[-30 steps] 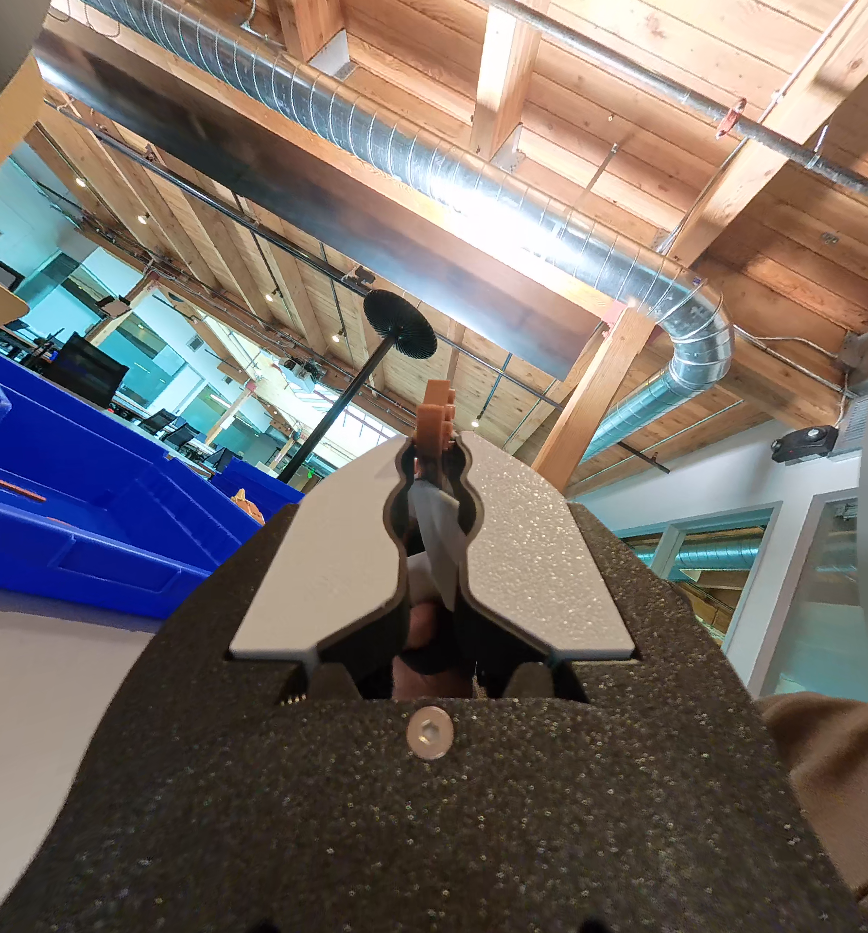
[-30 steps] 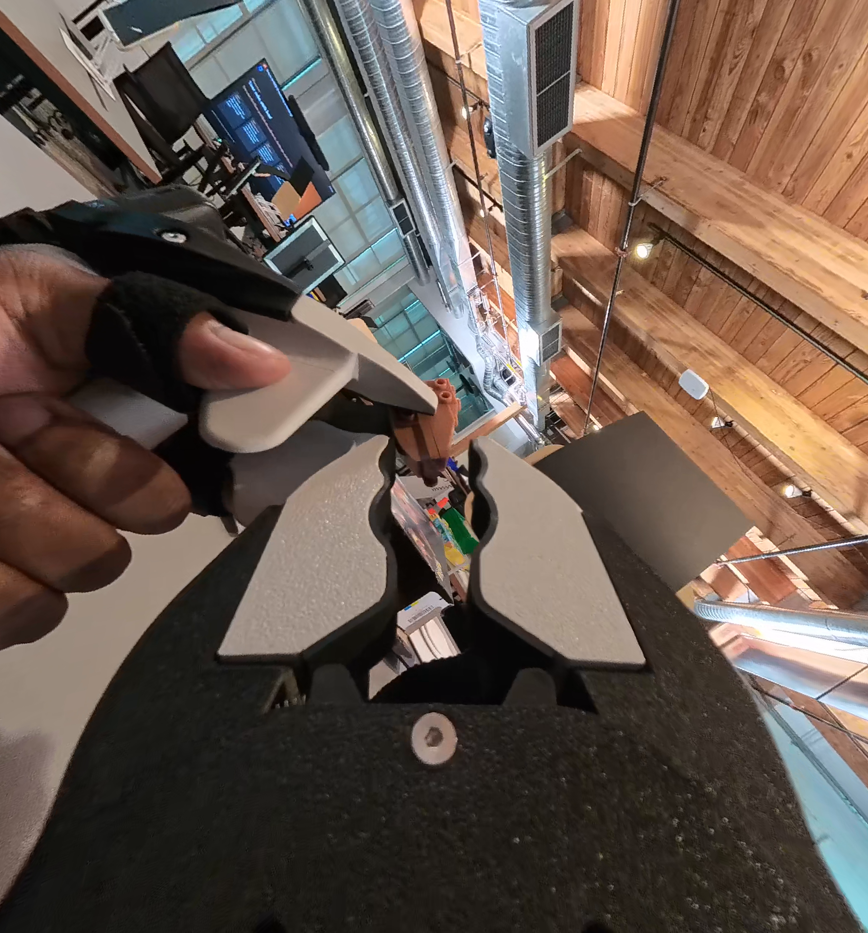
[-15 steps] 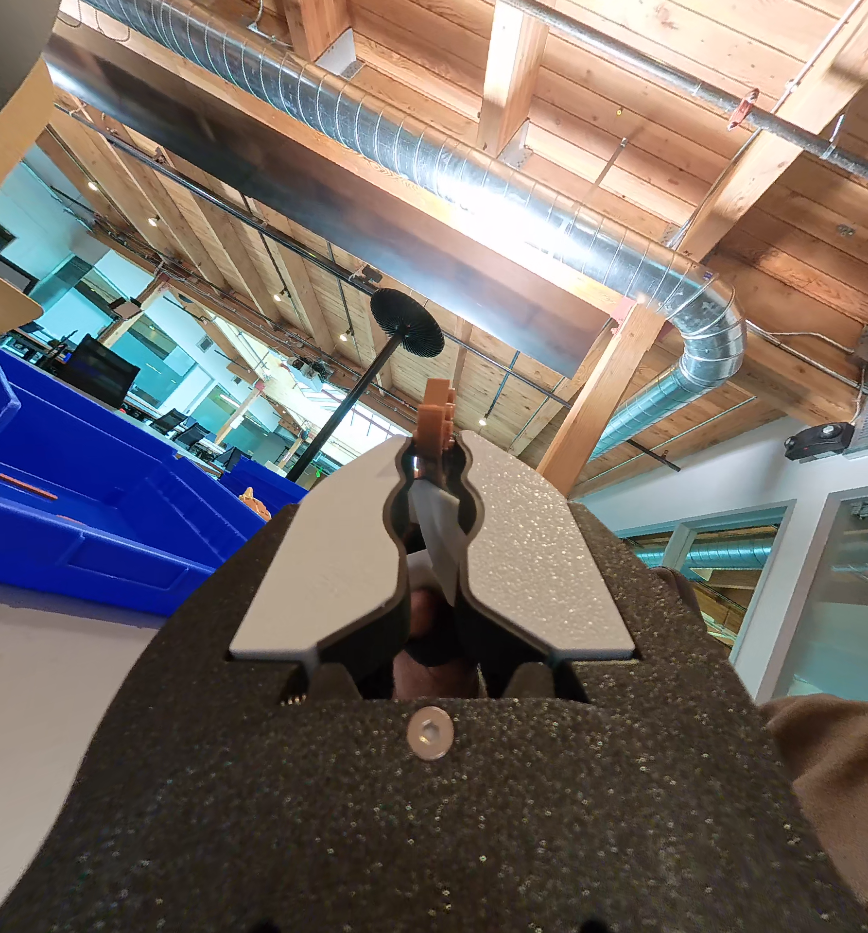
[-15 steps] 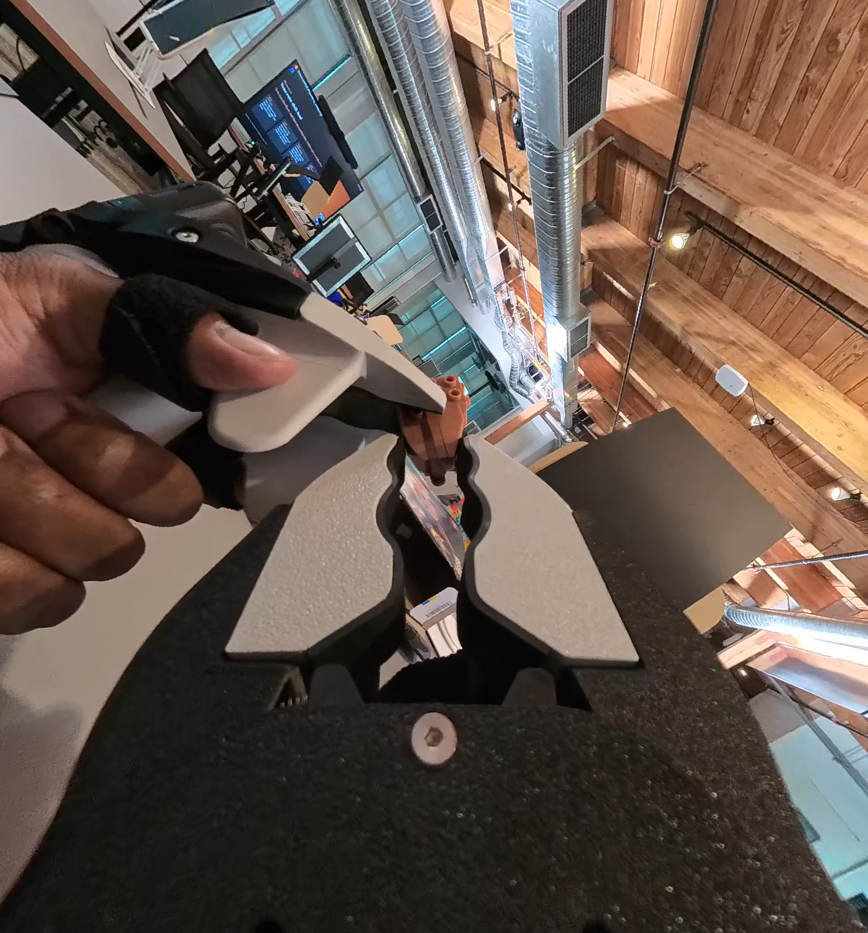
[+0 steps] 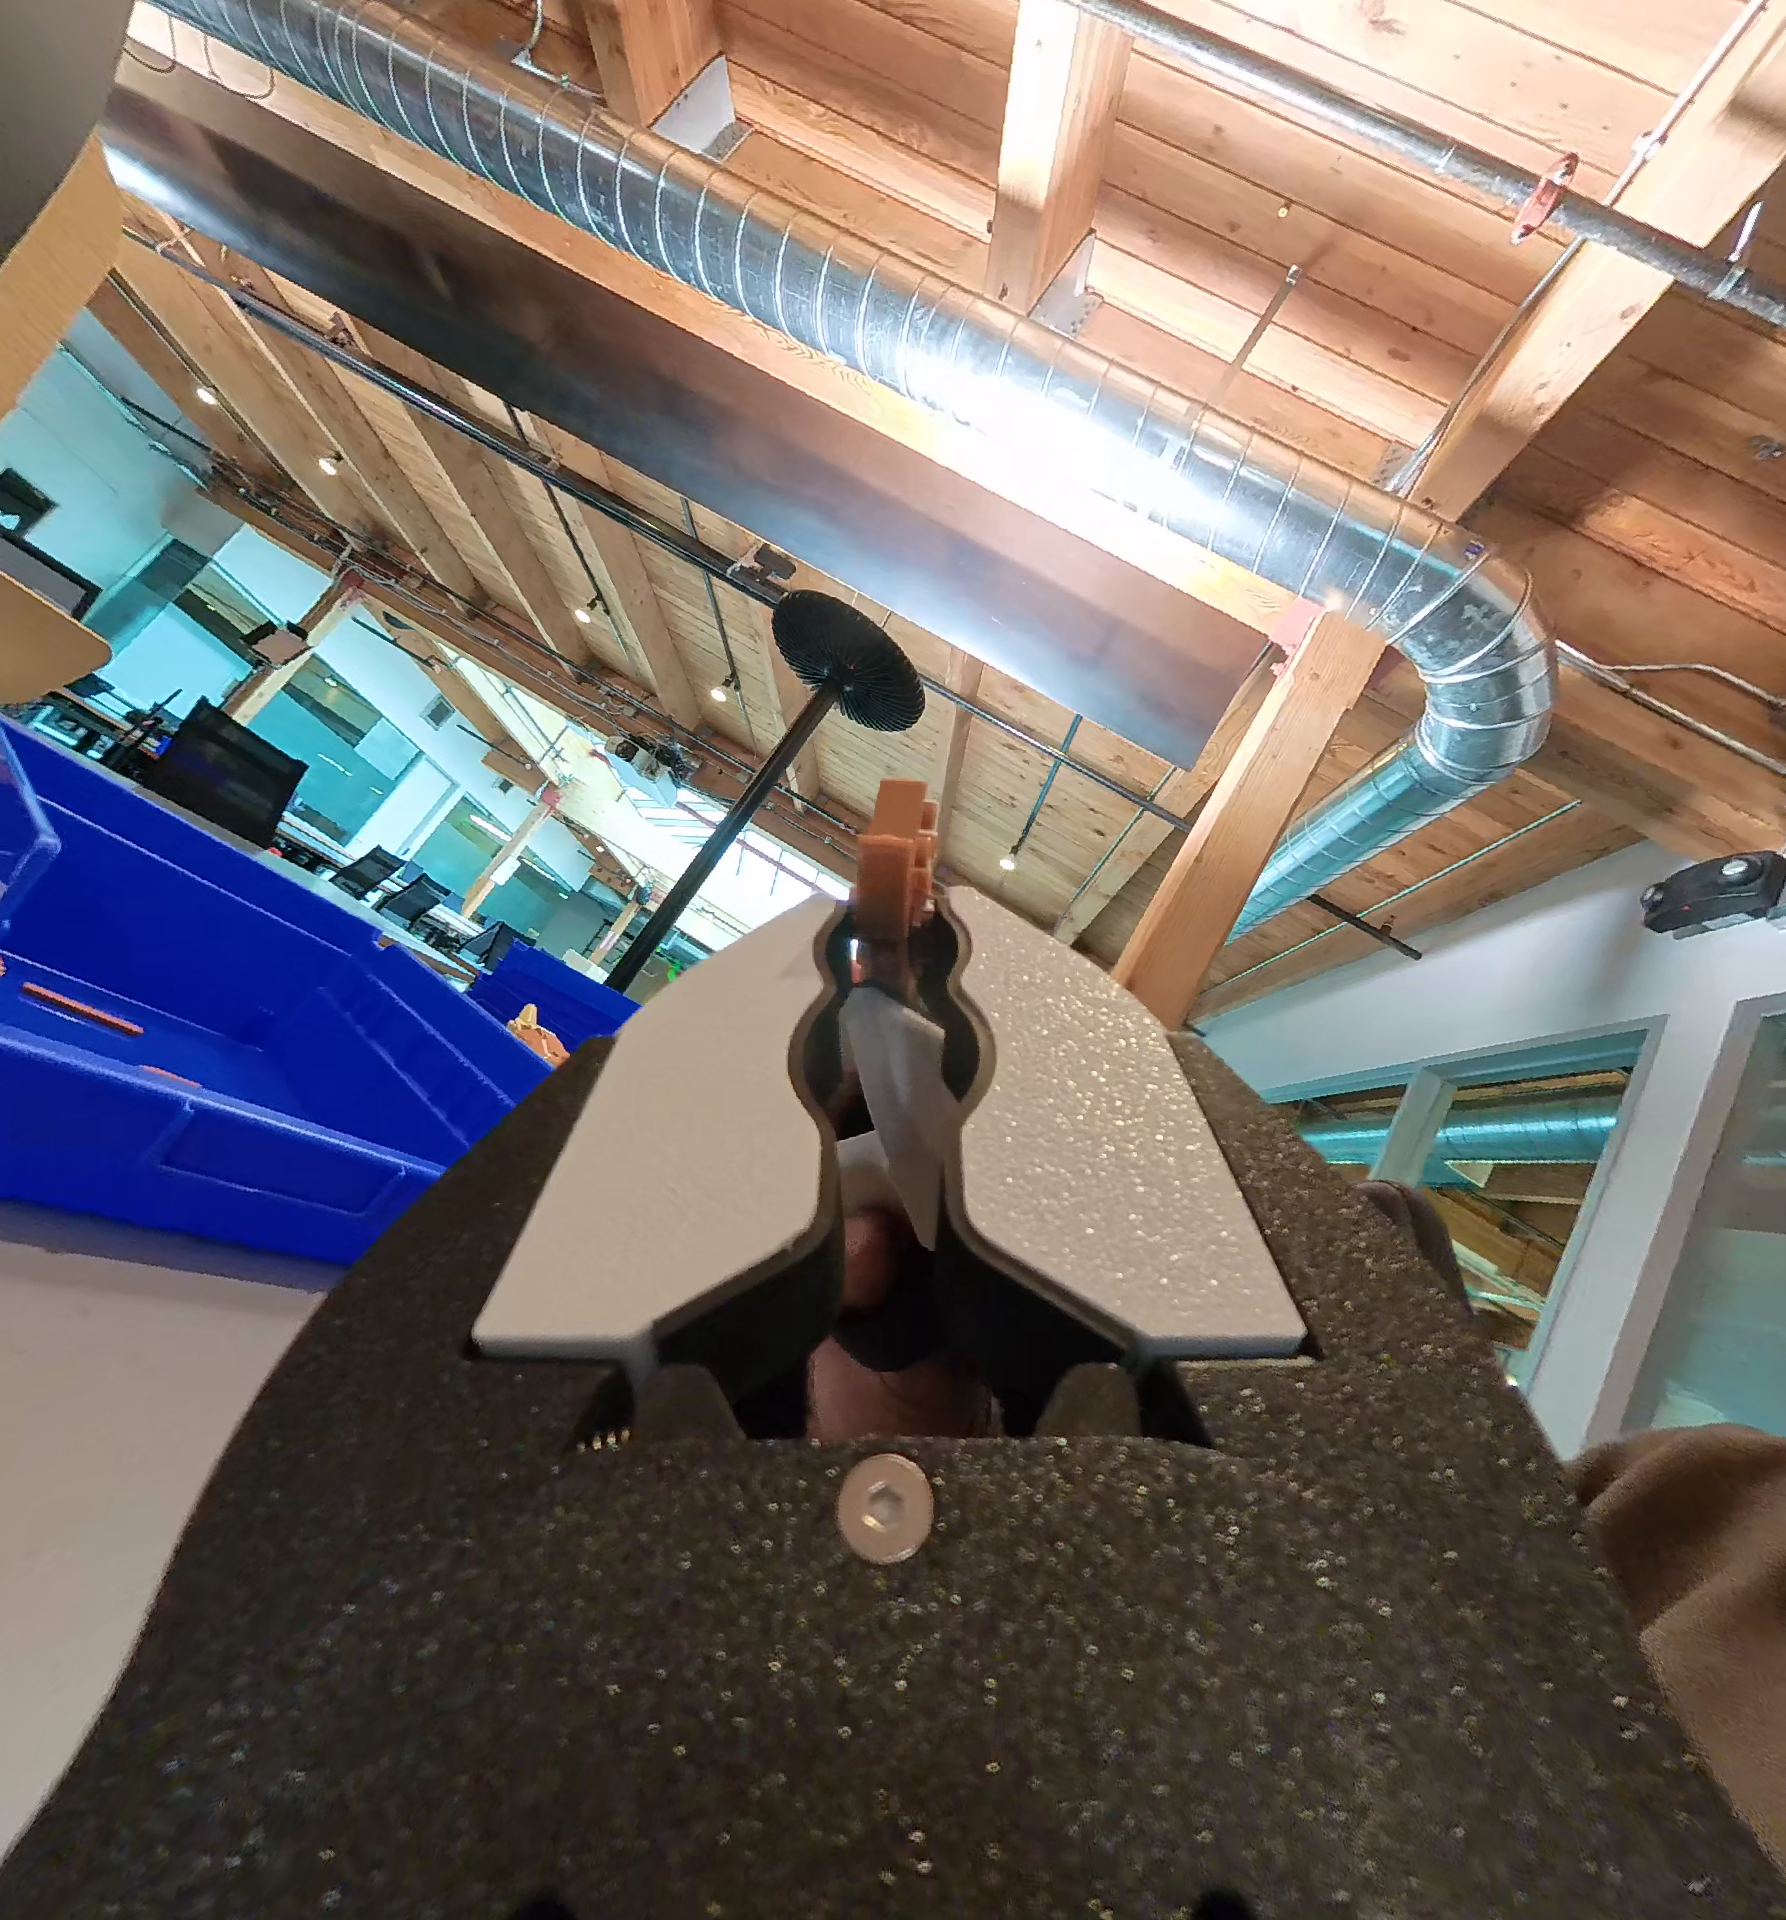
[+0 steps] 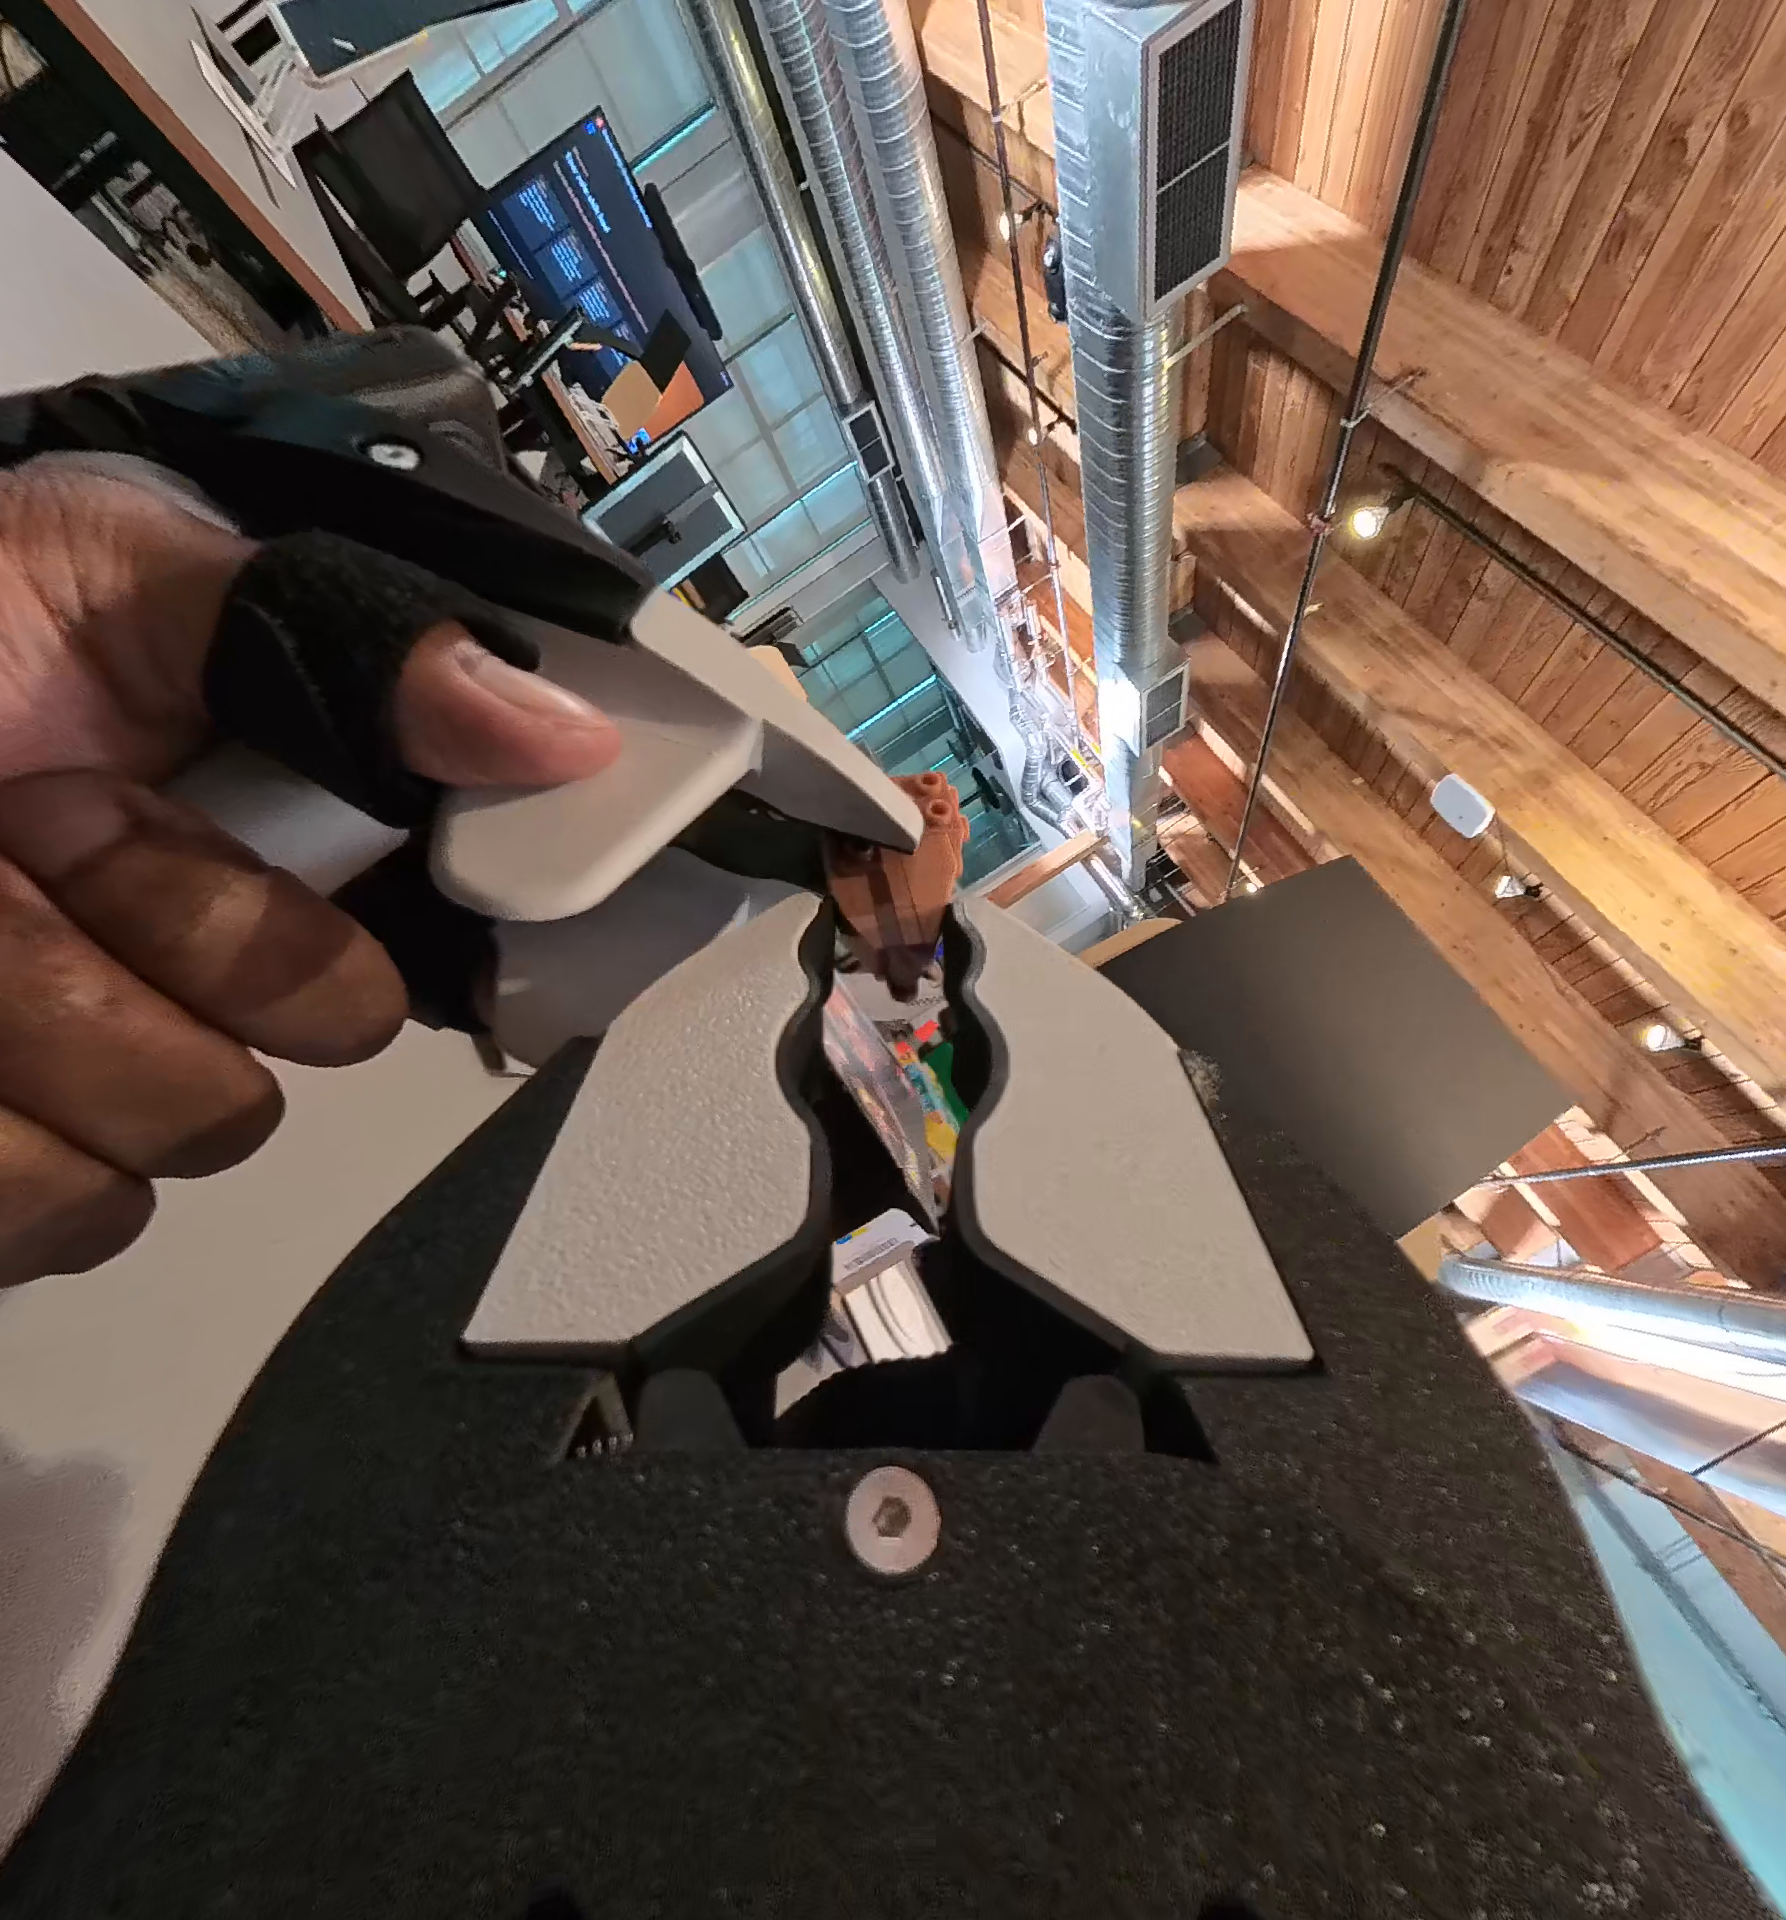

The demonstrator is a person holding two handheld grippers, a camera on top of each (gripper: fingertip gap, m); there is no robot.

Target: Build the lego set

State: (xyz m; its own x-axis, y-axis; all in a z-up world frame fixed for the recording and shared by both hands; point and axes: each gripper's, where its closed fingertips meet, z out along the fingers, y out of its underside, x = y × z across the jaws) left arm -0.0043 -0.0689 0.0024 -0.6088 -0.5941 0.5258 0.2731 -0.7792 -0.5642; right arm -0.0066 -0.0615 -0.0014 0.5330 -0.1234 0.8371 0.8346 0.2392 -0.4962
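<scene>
Here, both grippers are raised off the table and meet on one small orange-brown stack of studded plastic bricks [image 6: 904, 883].

Right gripper [image 6: 894, 935]: jaws narrow, and the grey textured fingers [image 6: 702, 1122] close in on the lower, darker end of the brick stack. Contact appears to be on both sides, though the pad faces themselves are in shadow.

Left gripper [image 5: 889, 914]: jaws narrow, gripping the same stack, whose pale orange end [image 5: 894, 852] sticks out past the fingertips. In the right wrist view this gripper comes in from the left, held by a hand [image 6: 141, 883] in a black fingerless glove, with its grey fingertip lying over the studded top of the stack. The right gripper's grey finger [image 5: 899, 1101] shows in the gap behind the left jaws.

So the stack sits pinched between both tools, in the air, at the crossing of the two sets of tips.

Judgement on handling: the piece is small and the two grips crowd each other. Keep both squeezes steady and the tools aligned. Any twist is best made slowly, or the bricks could pop sideways out of the tips.

Farther off: blue plastic bins [image 5: 193, 997] on a pale tabletop [image 5: 89, 1455], a black pole with a round finned head [image 5: 847, 675], and silver ducting [image 5: 972, 343] under a timber ceiling.
</scene>
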